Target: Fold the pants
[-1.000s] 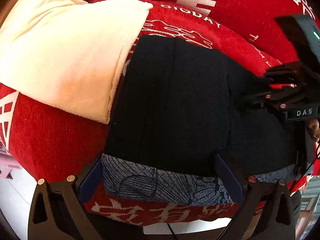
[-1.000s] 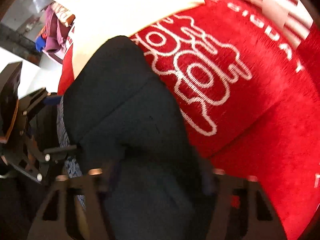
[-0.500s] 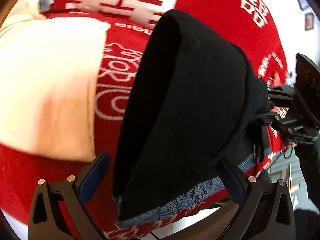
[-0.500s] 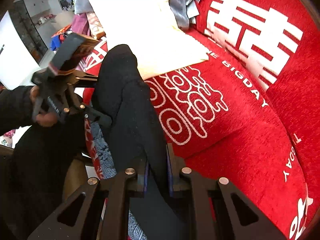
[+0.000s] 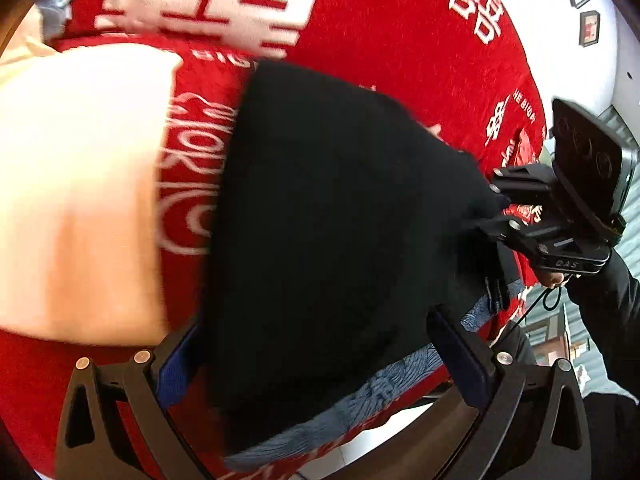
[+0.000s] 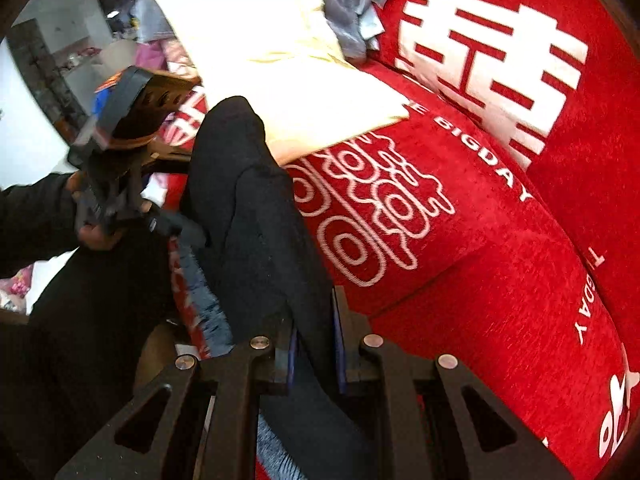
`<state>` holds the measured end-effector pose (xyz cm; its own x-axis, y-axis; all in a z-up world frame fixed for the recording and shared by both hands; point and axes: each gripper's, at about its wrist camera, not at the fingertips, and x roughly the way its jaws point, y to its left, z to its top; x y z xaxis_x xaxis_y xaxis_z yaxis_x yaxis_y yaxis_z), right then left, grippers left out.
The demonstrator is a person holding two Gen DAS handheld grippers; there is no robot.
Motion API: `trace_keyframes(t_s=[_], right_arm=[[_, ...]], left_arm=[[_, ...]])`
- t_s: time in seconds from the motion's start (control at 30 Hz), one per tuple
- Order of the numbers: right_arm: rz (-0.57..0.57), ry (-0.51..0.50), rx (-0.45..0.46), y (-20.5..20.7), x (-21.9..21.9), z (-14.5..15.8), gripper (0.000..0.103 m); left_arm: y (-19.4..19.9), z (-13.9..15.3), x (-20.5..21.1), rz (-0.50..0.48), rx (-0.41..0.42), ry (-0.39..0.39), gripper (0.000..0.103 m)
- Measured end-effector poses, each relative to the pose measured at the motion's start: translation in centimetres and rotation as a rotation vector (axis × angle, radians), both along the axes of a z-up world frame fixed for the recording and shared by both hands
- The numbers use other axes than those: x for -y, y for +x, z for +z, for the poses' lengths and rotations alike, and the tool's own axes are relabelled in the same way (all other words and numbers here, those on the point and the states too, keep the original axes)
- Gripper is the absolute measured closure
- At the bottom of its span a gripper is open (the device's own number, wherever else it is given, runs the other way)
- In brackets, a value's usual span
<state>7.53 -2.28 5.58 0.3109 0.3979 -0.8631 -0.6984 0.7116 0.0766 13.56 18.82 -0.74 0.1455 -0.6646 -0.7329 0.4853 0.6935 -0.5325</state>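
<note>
Right tool [image 6: 314,344] pinching upright black pants [image 6: 248,216]

Pants [image 6: 256,240] on sofa [image 6: 500,280], cushion [image 6: 280,80] behind, btw both hand-held grippers.

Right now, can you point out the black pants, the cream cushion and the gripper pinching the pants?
black pants [image 5: 340,220], left wrist view, middle of the dark cloth.
cream cushion [image 6: 280,80], right wrist view, its pale top face.
right gripper [image 6: 314,344], right wrist view, between its fingertips, shut on the pants.
</note>
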Motion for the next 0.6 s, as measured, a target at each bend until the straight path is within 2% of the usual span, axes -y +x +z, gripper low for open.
trace_keyframes(t_s=[0.03,0.07,0.1,0.13,0.17,0.2,0.23,0.27,0.3,0.37,0.43,0.6], right_arm=[[-0.010,-0.007,-0.008,0.5,-0.1,-0.4,0.087],[-0.022,-0.019,-0.017,1.1,-0.2,-0.8,0.087],[-0.030,-0.025,-0.028,1.3,-0.2,-1.2,0.087],[-0.043,-0.036,-0.043,1.8,-0.3,-1.6,0.087],[-0.061,-0.047,-0.048,2.2,-0.4,-2.0,0.087],[-0.078,-0.058,-0.052,2.5,-0.5,-2.2,0.087],[-0.100,-0.072,-0.065,3.0,-0.5,-2.6,0.083],[-0.124,-0.082,-0.073,3.3,-0.5,-2.9,0.071],[-0.161,-0.089,-0.079,3.6,-0.3,-2.9,0.063],[-0.213,-0.083,-0.065,3.7,0.3,-2.5,0.041],[-0.293,-0.131,-0.022,3.5,1.8,-2.0,0.029],[-0.535,-0.227,-0.030,1.9,8.6,-3.1,0.027]], left_arm=[[0.0,-0.2,0.8,0.009,0.013,0.051,0.005],[0.0,-0.5,1.4,0.009,0.013,0.091,0.023],[0.0,-0.7,1.9,0.009,0.008,0.121,0.025],[0.0,-0.5,1.9,0.019,0.004,0.125,0.033],[-0.2,-0.4,1.7,0.019,-0.001,0.119,0.046],[-0.3,-0.1,1.6,0.017,-0.011,0.110,0.052],[-0.5,0.3,1.6,0.013,-0.013,0.113,0.053],[-0.6,0.6,1.8,0.011,-0.010,0.128,0.059],[-0.9,0.9,2.2,0.005,-0.004,0.155,0.059],[-1.2,1.0,2.6,0.007,0.001,0.217,0.059],[-1.2,1.4,3.1,0.018,-0.006,0.244,0.059],[-1.5,2.8,4.0,0.034,0.001,0.277,0.059]])
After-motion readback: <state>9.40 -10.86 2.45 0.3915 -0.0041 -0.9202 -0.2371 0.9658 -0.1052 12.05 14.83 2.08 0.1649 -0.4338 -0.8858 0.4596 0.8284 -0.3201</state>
